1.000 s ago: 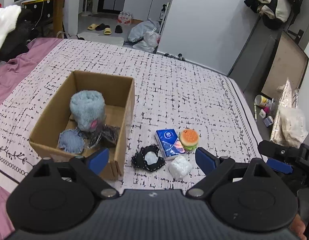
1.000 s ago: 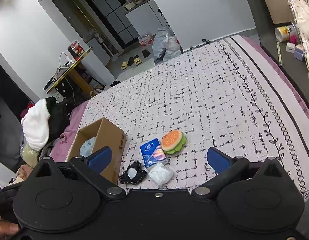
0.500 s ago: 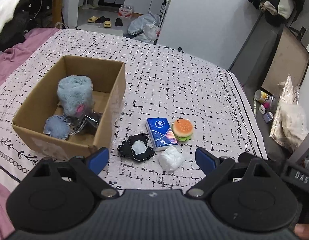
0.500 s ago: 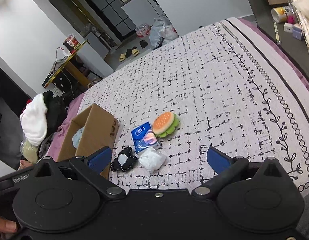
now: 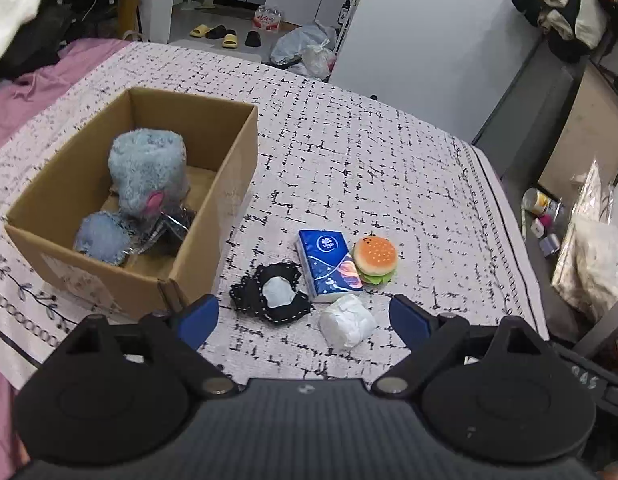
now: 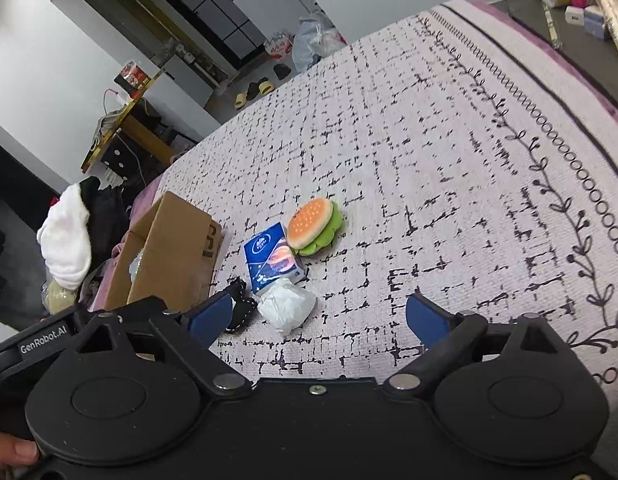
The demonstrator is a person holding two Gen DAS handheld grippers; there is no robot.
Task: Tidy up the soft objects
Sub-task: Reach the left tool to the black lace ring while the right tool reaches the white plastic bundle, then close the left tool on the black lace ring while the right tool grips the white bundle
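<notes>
A cardboard box [image 5: 229, 184] stands on the bed at the left and holds a fluffy blue plush [image 5: 149, 168], a denim pad [image 5: 103, 238] and a dark item. Right of it lie a black cloth piece [image 5: 271, 296], a blue tissue pack [image 5: 327, 264], a burger plush [image 5: 375, 258] and a white wad [image 5: 347, 324]. My left gripper [image 5: 305, 318] is open and empty, just short of the black cloth and the wad. My right gripper [image 6: 319, 314] is open and empty, near the white wad [image 6: 287, 308], the tissue pack [image 6: 271, 258] and the burger [image 6: 315, 226].
The patterned bedspread [image 5: 369, 160] ends at the right edge, beside a dark floor strip with small jars [image 5: 543, 204] and a plastic bag [image 5: 593, 256]. Clothes [image 6: 67, 244] are piled beyond the box [image 6: 169, 256]. A doorway with slippers [image 5: 217, 34] is behind.
Both grippers have moved forward and lower toward the loose items, which now look larger and nearer. No object has moved, and both jaws stay open.
</notes>
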